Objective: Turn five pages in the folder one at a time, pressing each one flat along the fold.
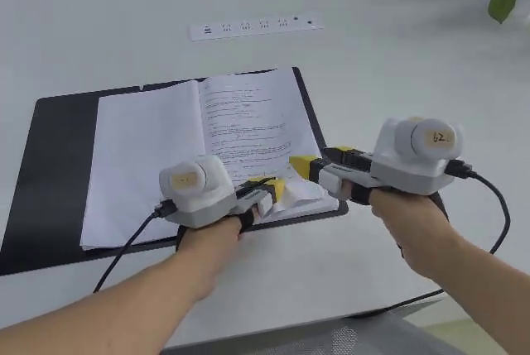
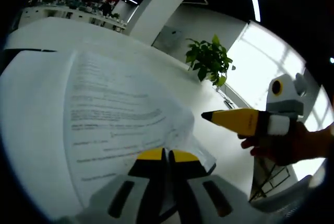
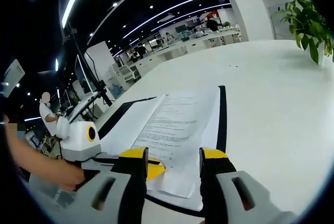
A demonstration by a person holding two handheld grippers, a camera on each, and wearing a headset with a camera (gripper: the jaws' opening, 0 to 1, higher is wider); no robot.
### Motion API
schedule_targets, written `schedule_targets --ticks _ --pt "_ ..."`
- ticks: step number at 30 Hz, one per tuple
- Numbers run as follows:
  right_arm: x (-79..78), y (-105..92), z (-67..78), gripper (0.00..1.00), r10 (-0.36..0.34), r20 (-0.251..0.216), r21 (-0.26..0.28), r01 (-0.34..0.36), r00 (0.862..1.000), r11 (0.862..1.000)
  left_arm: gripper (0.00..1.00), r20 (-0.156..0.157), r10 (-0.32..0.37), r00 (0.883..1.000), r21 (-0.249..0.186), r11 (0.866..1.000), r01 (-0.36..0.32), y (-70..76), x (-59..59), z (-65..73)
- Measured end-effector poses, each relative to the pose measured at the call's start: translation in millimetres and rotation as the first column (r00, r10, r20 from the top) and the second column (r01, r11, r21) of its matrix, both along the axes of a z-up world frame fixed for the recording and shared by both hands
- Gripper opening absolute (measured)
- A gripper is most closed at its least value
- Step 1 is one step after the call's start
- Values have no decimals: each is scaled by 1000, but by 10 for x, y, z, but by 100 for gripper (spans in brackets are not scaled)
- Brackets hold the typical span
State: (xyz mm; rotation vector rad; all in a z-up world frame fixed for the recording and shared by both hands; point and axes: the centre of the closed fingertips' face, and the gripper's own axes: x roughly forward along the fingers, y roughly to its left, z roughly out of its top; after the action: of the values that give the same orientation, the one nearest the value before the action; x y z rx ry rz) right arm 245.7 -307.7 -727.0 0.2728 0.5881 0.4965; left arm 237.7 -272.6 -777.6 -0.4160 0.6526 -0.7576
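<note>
Folder (image 1: 58,165): lying open.
Left gripper (image 1: 272,190): at folder's lower right corner, jaws pressed together on lifted corner of printed page (image 1: 248,123).
Right gripper (image 1: 308,169): over folder's right edge, jaws spread.
Step, judged: starting a page turn.
Next: carry corner left across fold, then press flat.

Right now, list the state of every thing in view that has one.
folder, open, flat on the table.
printed page, lower corner lifted and crumpled.
left claw, shut, apparently pinching that corner.
right claw, open, over the printed page's edge.
power strip, nothing plugged in.
</note>
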Motion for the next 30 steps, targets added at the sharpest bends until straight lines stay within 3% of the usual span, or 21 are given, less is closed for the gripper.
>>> schedule_targets --ticks 10,18,24,30 --pt "-16 39 -44 31 -3 -36 35 4 999 999 2 2 1 1000 1 1000 -1 1 3 5" --pt "43 -10 -135 26 -7 -53 32 8 999 999 2 4 2 1000 4 1000 -2 3 5 7" --pt "75 -120 -155 4 -39 -67 22 41 997 999 4 2 2 1000 -1 1000 -2 2 -3 22" --pt "63 -158 -183 2 -55 -86 12 56 995 998 5 -6 -10 1000 -3 1000 10 18 -44 48"
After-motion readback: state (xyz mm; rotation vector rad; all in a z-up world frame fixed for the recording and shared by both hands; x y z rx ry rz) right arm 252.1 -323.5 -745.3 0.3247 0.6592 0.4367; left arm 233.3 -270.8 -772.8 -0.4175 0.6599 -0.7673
